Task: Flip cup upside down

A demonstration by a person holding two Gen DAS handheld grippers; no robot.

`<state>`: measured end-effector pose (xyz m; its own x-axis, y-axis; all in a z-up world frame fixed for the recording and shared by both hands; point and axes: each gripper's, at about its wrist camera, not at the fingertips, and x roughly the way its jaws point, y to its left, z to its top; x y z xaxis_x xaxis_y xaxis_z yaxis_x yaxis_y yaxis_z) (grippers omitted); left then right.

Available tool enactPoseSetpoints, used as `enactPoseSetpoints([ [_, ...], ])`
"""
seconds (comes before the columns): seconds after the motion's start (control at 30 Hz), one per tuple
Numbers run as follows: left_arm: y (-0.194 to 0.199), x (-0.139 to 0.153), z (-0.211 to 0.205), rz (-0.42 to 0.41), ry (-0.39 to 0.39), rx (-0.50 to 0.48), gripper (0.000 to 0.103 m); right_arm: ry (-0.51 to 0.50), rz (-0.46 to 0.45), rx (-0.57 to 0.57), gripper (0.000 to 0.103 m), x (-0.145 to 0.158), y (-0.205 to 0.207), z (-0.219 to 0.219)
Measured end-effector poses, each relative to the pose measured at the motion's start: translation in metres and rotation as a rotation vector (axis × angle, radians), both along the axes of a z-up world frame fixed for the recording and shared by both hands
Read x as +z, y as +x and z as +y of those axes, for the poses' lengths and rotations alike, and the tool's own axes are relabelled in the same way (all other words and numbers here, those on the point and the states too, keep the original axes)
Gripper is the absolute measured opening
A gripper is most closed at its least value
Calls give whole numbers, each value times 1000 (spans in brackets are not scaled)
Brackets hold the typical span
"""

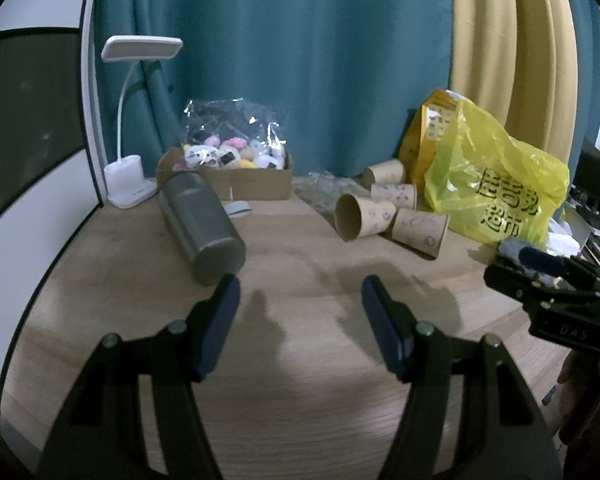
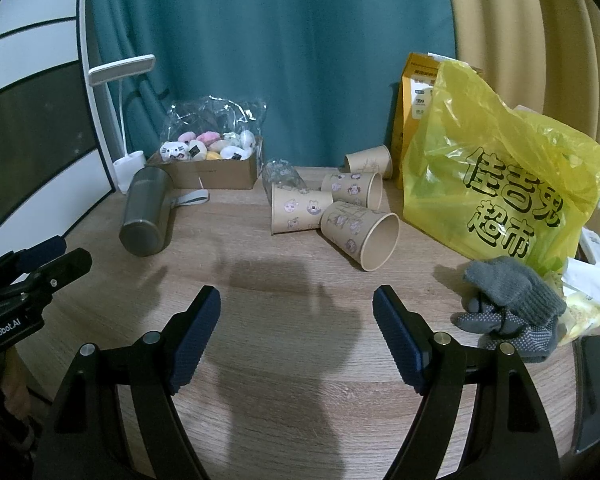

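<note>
Jaws on both the left gripper (image 1: 300, 300) and the right gripper (image 2: 296, 312) are spread wide and hold nothing, hovering over bare worktop (image 2: 300, 360). The nearest paper cup (image 2: 360, 234) lies on its side, mouth toward the right gripper, touching three other paper cups (image 2: 300, 210) in a cluster. It looks light and thin-walled, so a firm pinch could crush it, and a nudge could send it rolling or scatter its neighbours. The yellow bag (image 2: 500, 184) just beside crowds a sideways approach; the steel bottle (image 2: 146, 216) lies well apart.
</note>
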<state>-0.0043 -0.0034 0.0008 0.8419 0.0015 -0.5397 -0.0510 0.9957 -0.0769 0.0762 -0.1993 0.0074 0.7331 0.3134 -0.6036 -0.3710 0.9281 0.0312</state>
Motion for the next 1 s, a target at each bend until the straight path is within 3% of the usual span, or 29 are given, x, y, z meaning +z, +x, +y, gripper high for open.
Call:
enactPoseSetpoints([
  [1.0,0,2,-2,-3,-11,2,65,1,-5,-3,81,0,1,0],
])
